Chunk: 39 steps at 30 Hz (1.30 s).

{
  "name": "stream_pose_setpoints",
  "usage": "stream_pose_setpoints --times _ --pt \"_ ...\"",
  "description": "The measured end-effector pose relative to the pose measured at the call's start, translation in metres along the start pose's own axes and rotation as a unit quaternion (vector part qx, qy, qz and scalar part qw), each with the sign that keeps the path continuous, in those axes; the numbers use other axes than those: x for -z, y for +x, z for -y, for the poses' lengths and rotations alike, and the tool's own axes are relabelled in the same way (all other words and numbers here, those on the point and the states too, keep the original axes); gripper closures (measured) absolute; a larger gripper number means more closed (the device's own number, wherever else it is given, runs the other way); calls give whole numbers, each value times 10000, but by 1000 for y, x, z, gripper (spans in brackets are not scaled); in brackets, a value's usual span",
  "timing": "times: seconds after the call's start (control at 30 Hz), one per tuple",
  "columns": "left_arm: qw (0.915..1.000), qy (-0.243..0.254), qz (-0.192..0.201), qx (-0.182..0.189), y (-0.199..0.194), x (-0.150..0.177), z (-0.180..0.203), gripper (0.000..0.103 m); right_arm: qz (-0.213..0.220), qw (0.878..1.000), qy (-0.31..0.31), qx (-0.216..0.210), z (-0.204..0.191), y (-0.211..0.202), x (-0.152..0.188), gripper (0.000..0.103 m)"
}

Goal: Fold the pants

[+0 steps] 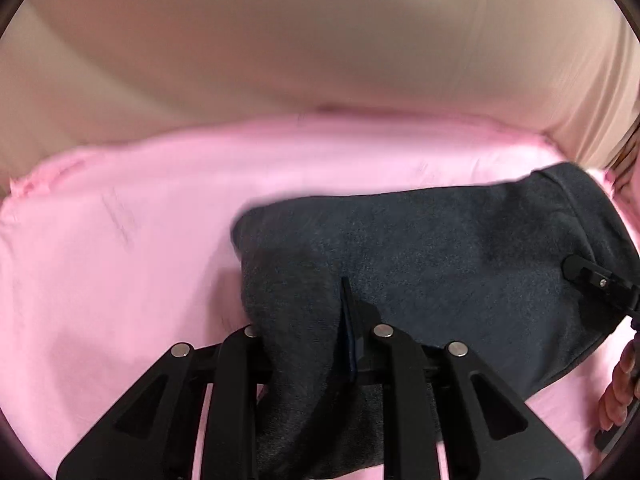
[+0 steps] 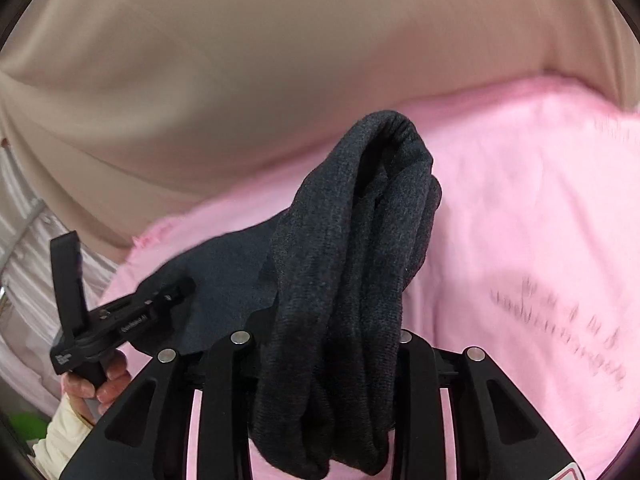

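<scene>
The pants (image 1: 440,248) are dark grey knit fabric lying across a pink sheet (image 1: 120,264). My left gripper (image 1: 316,320) is shut on a bunched edge of the pants, which drapes down between its arms. My right gripper (image 2: 332,320) is shut on another thick bunch of the pants (image 2: 360,240), lifted above the sheet, with folds hanging over the jaws. The right gripper also shows at the right edge of the left wrist view (image 1: 592,276). The left gripper's body and the hand holding it show in the right wrist view (image 2: 120,320).
The pink sheet (image 2: 540,220) covers the bed-like surface, with faint printed lettering on it. A beige curtain or wall (image 1: 300,40) rises behind the far edge. A person's fingers (image 1: 624,384) hold the right gripper's handle.
</scene>
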<state>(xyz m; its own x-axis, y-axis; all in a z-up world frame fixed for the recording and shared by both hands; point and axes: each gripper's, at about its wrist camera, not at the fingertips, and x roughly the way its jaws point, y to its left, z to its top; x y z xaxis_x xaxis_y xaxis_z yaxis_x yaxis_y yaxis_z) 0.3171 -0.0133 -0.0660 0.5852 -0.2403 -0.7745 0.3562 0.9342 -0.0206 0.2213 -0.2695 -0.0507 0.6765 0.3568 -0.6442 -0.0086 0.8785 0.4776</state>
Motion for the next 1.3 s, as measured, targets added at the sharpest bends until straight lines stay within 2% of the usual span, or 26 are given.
stream_pose_setpoints --times 0.03,0.07,0.17,0.27,0.37,0.43,0.5,0.53,0.6,0.67,0.73,0.77,0.83,0.87,0.9,0.93,0.97,1.03,1.1,1.13,1.17,1.2,1.23,1.27,1.3 --pt "10000 37 86 19 2 7 -3 77 -135 9994 248 -184 8 1 -3 70" --pt "9999 40 123 64 1 8 -3 77 -79 9992 298 -264 12 -2 -6 70" --pt "9997 -140 9 212 -1 4 -4 78 -227 9994 248 -116 9 1 -6 67" --pt "9988 -342 -104 341 -2 -5 -12 85 -144 9992 275 -240 7 -8 -7 73" --pt "9978 -409 -84 510 -27 -10 -6 87 -129 9989 249 -386 7 -27 -10 74" --pt "9968 -497 -253 578 -31 -9 -9 86 -268 9987 264 -354 18 -29 -7 74" --pt "9935 -580 -710 673 -15 -2 -13 86 -513 9975 381 -290 30 -19 -4 74" --pt "9927 -587 -828 650 -6 2 -15 84 -622 9962 502 -334 37 -13 0 71" --pt "9926 -673 -759 671 -3 7 -19 76 -601 9931 807 -609 51 -15 2 69" --pt "9907 -852 -788 710 -5 8 -25 64 -633 9929 859 -527 53 -24 2 60" --pt "9888 -1024 -876 648 -8 11 -35 42 -621 9940 785 -443 53 -35 6 55" --pt "9868 -1114 -899 753 -8 14 -40 42 -598 9942 784 -439 57 -43 13 52" --pt "9837 -1233 -908 937 -11 19 -47 42 -571 9946 769 -407 62 -51 23 55" --pt "9832 -1242 -926 968 -13 21 -47 42 -574 9953 692 -363 63 -53 26 67" --pt "9825 -1237 -946 1019 -13 23 -48 54 -568 9953 686 -390 63 -57 27 69" --pt "9794 -1263 -993 1225 -14 24 -46 73 -518 9953 686 -441 60 -64 27 73" --pt "9771 -1328 -1027 1307 -16 26 -47 74 -447 9958 642 -483 59 -70 26 75" --pt "9767 -1359 -1070 1268 -14 25 -49 72 -373 9968 482 -514 67 -81 29 75" --pt "9751 -1403 -1064 1347 -7 26 -52 69 -635 9966 501 -168 83 -65 37 70" --pt "9735 -1438 -1138 1369 -10 25 -54 65 -577 9957 643 -346 90 -67 39 68" --pt "9739 -1509 -1144 1253 -17 24 -57 63 -597 9943 843 -279 95 -76 37 64" --pt "9757 -1547 -1019 1168 -28 23 -60 64 -440 9954 851 -89 95 -92 35 62" --pt "9802 -1519 -681 1073 -50 19 -64 65 -229 9968 755 104 93 -106 33 58" --pt "9828 -1496 -454 983 -64 15 -67 65 197 9978 484 408 83 -128 28 56" --pt "9851 -1485 -221 838 -80 8 -68 63 377 9978 296 454 73 -137 25 56"
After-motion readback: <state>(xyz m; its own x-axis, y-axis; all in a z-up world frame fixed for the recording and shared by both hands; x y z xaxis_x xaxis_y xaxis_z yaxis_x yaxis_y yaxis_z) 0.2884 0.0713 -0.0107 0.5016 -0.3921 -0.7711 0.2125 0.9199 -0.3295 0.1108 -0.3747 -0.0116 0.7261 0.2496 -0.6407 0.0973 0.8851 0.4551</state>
